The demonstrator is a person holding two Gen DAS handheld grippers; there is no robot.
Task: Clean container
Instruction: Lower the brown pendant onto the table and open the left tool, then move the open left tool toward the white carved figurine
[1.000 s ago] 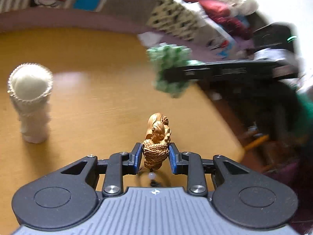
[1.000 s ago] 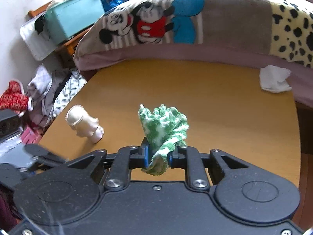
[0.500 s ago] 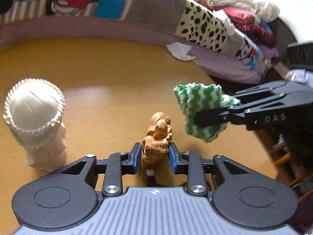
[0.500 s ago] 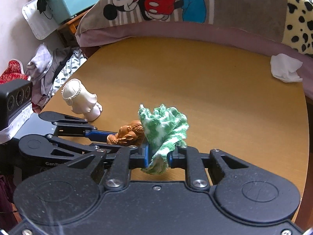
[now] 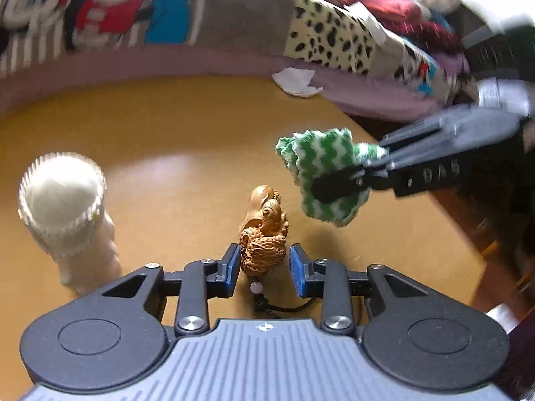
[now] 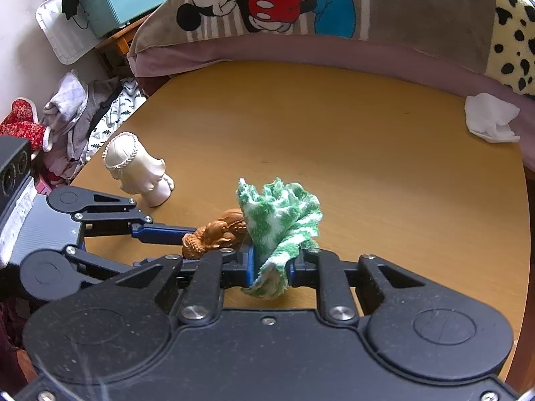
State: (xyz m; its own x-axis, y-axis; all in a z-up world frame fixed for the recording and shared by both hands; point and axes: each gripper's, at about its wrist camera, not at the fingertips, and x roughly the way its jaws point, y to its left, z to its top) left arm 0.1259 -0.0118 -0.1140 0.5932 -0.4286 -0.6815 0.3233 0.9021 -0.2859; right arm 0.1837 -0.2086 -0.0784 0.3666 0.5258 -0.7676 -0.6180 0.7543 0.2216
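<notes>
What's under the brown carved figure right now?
Below the carved figure hang a pale bead and a dark cord, above the wooden table. The left gripper's body hides the cord's end.

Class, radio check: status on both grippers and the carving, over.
Left gripper open around carving. Right gripper shut on cloth, beside carving. White figurine stands clear, nothing blocking.

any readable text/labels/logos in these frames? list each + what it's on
"DAS", raised letters, blurred and seen upside down in the left wrist view: on the right gripper body, the one holding the green cloth.
Small emblem, no letters: on the left gripper body.
Blanket: cartoon mice only, no words.
Nothing else readable.
</notes>
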